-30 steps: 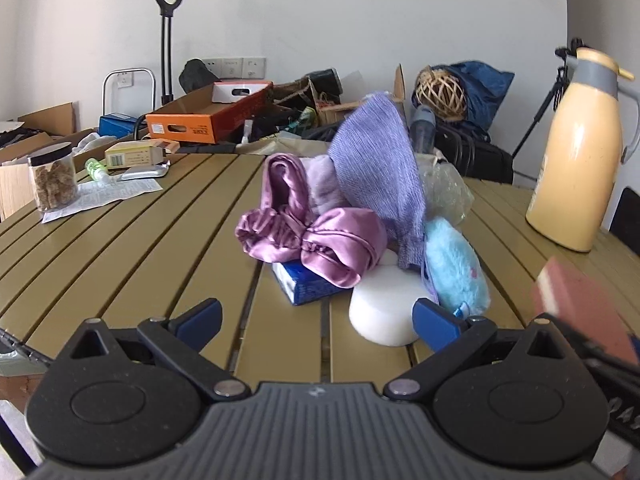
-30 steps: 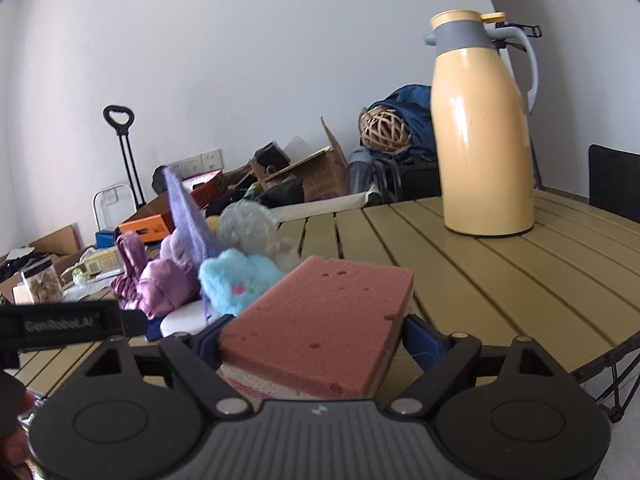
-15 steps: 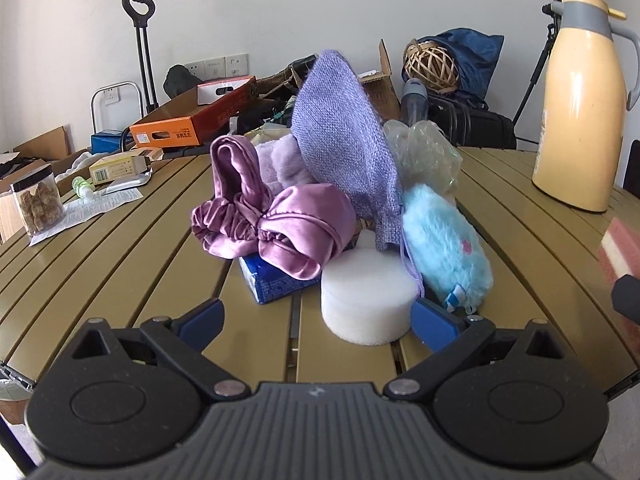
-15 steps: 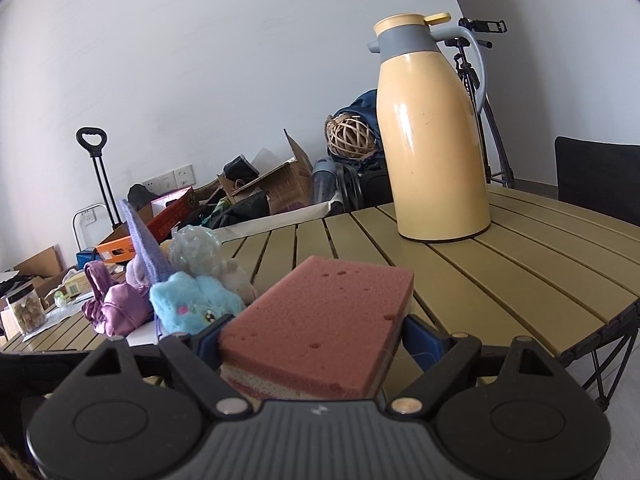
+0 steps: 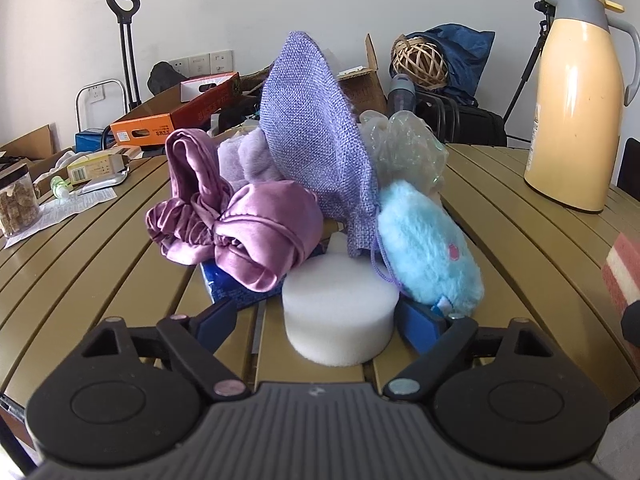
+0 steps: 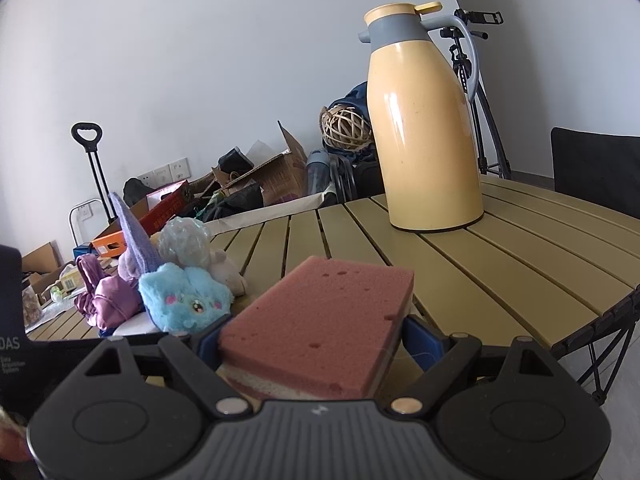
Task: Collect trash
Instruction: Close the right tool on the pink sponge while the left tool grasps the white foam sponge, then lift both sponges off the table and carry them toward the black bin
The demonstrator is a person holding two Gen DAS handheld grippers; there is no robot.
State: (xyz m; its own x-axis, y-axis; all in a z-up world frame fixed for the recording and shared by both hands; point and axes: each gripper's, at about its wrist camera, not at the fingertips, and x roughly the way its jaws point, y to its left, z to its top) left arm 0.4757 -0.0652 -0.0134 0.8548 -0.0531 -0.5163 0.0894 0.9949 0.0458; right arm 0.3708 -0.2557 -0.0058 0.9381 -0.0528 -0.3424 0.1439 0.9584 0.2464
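My left gripper (image 5: 320, 320) is open around a white round foam puck (image 5: 340, 316) at the near edge of a pile on the slatted table (image 5: 100, 240). The puck sits between the blue fingertips (image 5: 420, 322); I cannot tell whether they touch it. The pile holds a pink satin cloth (image 5: 248, 232), a purple woven pouch (image 5: 316, 140), a light blue plush toy (image 5: 428, 248), clear plastic wrap (image 5: 404, 148) and a blue packet (image 5: 224, 284). My right gripper (image 6: 316, 340) is shut on a pink sponge (image 6: 320, 324), also seen at the right edge of the left wrist view (image 5: 624, 268).
A tall yellow thermos (image 5: 580, 100) stands at the table's far right, also in the right wrist view (image 6: 424, 128). A snack jar (image 5: 16, 204), papers and small boxes (image 5: 92, 168) lie at the far left. Cartons and bags crowd the floor behind. A dark chair (image 6: 596, 172) stands at right.
My left gripper has moved forward to the pile, so the white foam puck now lies between its open fingers. My right gripper has moved right with the pink sponge held.
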